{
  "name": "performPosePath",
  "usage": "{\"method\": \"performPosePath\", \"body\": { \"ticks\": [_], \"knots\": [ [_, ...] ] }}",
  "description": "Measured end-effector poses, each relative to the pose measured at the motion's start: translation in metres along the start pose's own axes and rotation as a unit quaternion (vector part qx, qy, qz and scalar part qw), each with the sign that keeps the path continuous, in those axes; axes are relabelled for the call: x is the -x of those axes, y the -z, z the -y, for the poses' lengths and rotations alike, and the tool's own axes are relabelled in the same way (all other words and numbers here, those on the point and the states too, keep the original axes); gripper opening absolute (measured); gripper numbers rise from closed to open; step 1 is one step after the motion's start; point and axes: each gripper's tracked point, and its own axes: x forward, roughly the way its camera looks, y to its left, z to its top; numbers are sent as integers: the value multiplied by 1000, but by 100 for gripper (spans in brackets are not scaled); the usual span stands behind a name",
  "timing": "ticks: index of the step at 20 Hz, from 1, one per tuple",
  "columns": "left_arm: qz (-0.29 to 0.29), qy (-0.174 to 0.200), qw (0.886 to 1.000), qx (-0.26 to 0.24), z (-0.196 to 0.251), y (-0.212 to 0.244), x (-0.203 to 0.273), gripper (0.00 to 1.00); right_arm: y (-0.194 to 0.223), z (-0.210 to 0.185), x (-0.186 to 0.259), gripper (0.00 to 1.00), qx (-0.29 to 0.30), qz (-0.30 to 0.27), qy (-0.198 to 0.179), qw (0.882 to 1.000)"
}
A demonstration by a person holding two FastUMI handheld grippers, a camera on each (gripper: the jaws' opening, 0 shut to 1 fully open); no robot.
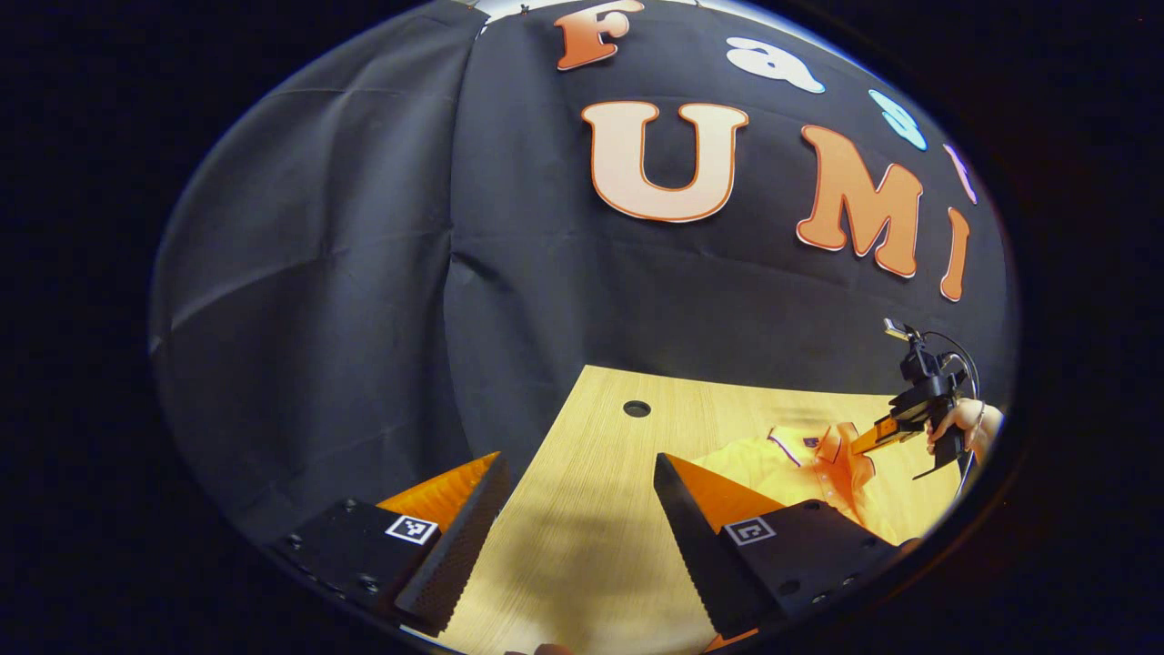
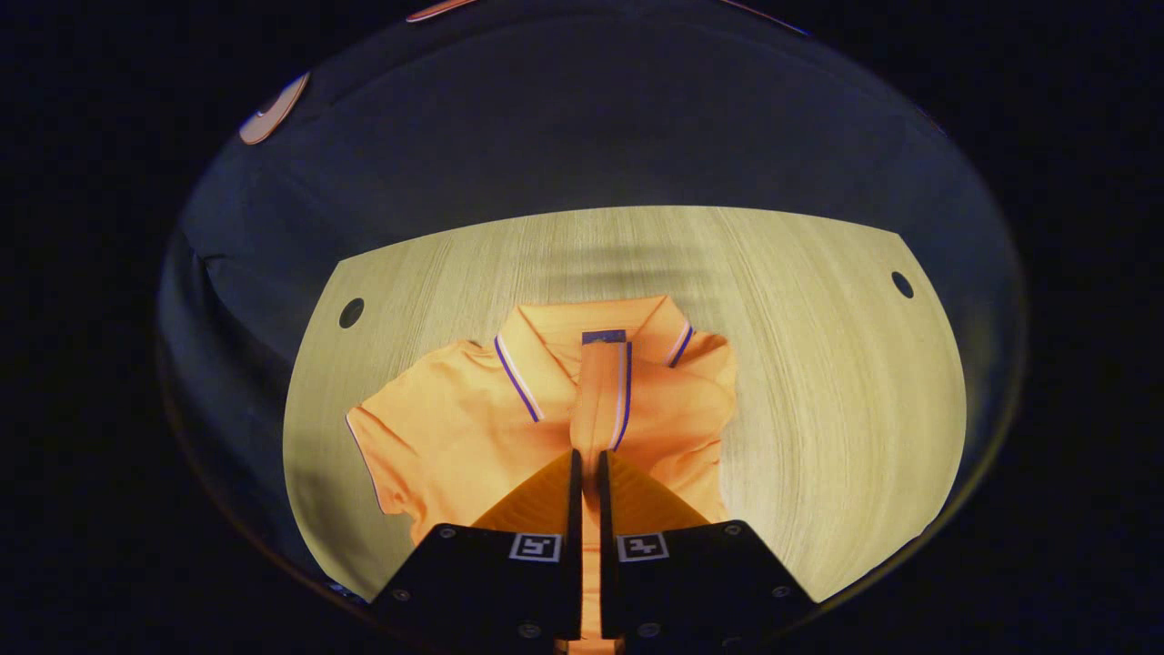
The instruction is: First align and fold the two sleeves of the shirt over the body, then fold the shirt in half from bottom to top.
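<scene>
Booth: black cloth wall (image 1: 364, 273) behind a pale wood surface (image 1: 591, 546) with round holes.

Left gripper view. Left tongs (image 1: 577, 537) low in the foreground, spread wide, nothing between them, bare surface below. Orange shirt (image 1: 809, 464) off to the right on the surface, collar up. Right tongs (image 1: 878, 437) farther off at the shirt's collar area, carried by a hand (image 1: 968, 423); from here, cannot tell what they pinch.

Right gripper view. Surface (image 2: 818, 364) broad and lit, wall (image 2: 582, 136) dark beyond. Shirt (image 2: 473, 428) laid face up in the middle, collar (image 2: 546, 355) toward the far edge, striped trim along collar and button strip (image 2: 602, 400). One sleeve (image 2: 382, 446) on the view's left spread flat and out from the body. Sleeve on the view's right apparently already turned in, edge bunched; not certain. Right tongs (image 2: 587, 473) pressed nearly together over the button strip; a narrow band of orange in the gap, likely cloth, though whether both fingers grip it cannot be told.

Step judged: sleeve folding, half done. Next move calls for the spread sleeve to be taken at its cuff and laid over the body, level with the other; bottom-to-top fold not yet begun.
</scene>
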Motion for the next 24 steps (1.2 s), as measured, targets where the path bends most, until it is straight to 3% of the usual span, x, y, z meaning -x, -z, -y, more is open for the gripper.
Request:
{"method": "performPosePath", "body": {
  "ticks": [3,5,6,8,16,24],
  "knots": [
    [-5,0,1000,2,-2,3,-1,98,1,-14,-5,19,2,0,-19,1000],
    [-7,1,1000,3,0,5,-3,98,0,-18,-4,35,9,4,-26,1000],
    [-8,3,1000,4,2,6,-2,98,0,-17,-5,60,14,10,-23,1000],
    [-10,8,1000,6,8,6,-6,98,-3,-16,-4,100,18,23,-22,999],
    [-38,40,998,9,49,14,-18,98,-22,-3,27,99,15,81,-23,996],
    [-107,83,991,14,103,38,-38,98,-53,34,97,99,32,176,-7,984]
  ]
}}
